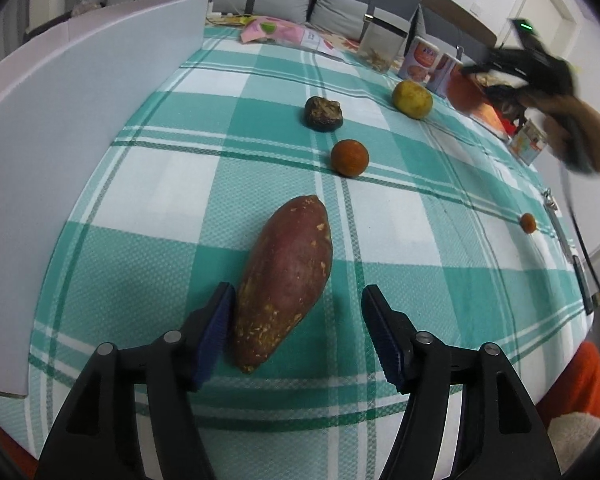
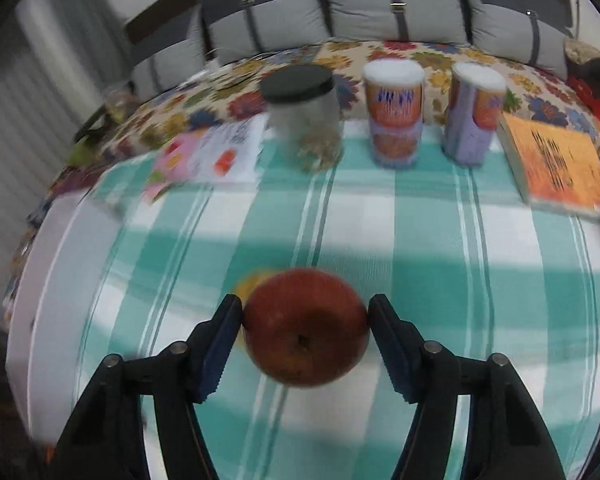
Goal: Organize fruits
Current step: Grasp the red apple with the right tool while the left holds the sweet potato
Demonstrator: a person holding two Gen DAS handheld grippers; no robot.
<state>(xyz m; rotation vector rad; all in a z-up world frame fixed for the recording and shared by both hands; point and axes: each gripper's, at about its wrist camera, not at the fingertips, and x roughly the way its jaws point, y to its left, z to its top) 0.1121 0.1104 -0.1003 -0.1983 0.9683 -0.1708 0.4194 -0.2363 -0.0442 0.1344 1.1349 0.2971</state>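
My left gripper [image 1: 298, 312] is open around the near end of a reddish sweet potato [image 1: 284, 276] lying on the green checked cloth; its left pad touches it, its right pad stands apart. Beyond lie an orange [image 1: 349, 157], a dark shrivelled fruit [image 1: 323, 113], a yellow-green fruit [image 1: 412, 100] and a small orange fruit [image 1: 528, 223]. My right gripper [image 2: 305, 316] is shut on a red apple [image 2: 306, 328] held above the cloth; a yellow fruit [image 2: 252, 282] peeks out behind it. In the left wrist view the right gripper [image 1: 516, 68] is at the far right.
A white board [image 1: 68, 160] stands along the left side of the table. At the far edge stand a black-lidded jar [image 2: 304, 116], two snack cans [image 2: 394, 114], an orange book [image 2: 560, 168] and papers [image 2: 216, 156]. Grey cushions line the back.
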